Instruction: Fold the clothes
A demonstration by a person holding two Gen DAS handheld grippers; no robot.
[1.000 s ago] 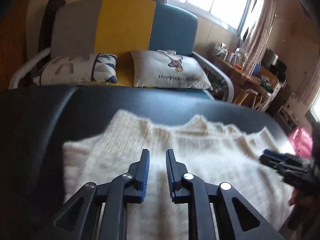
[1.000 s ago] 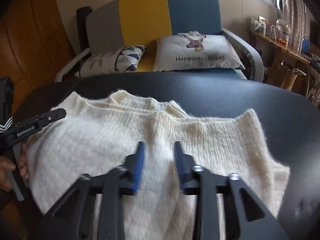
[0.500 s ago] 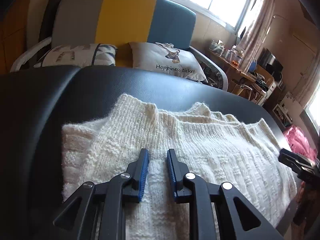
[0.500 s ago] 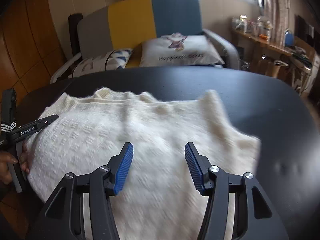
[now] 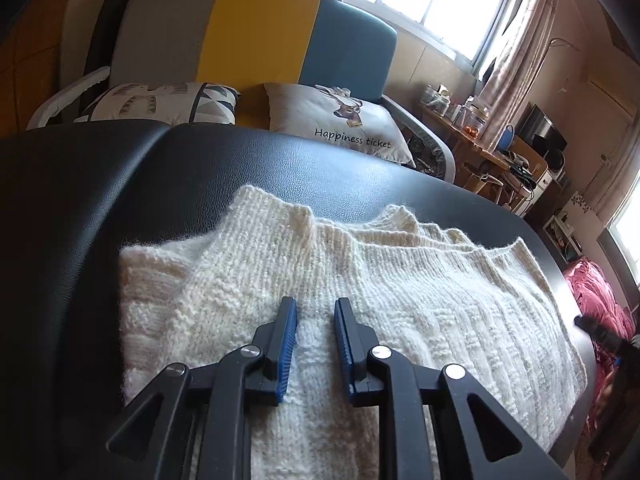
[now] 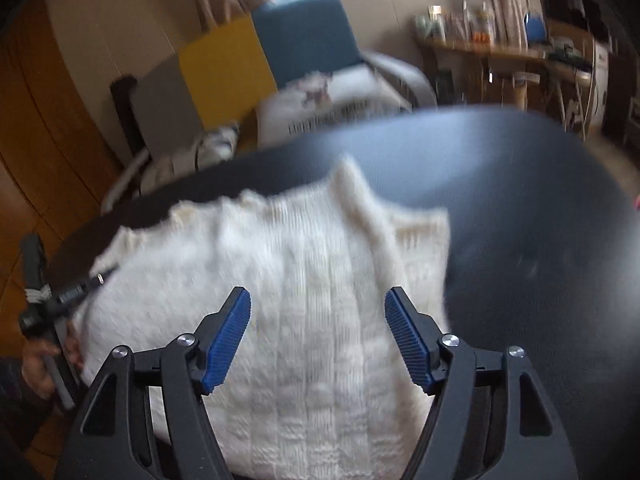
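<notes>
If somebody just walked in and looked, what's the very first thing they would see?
Probably the fluffy cream sweater, spread out on the black padded table right in the middle. Behind the table is a sofa striped grey, yellow and blue, with a deer pillow that says "Happiness ticket". Up close, the right gripper is opening its blue-padded jaws over the sweater with nothing pinched between them.

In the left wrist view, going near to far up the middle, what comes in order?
left gripper → white knitted sweater → black padded table → deer cushion → striped armchair back.
</notes>
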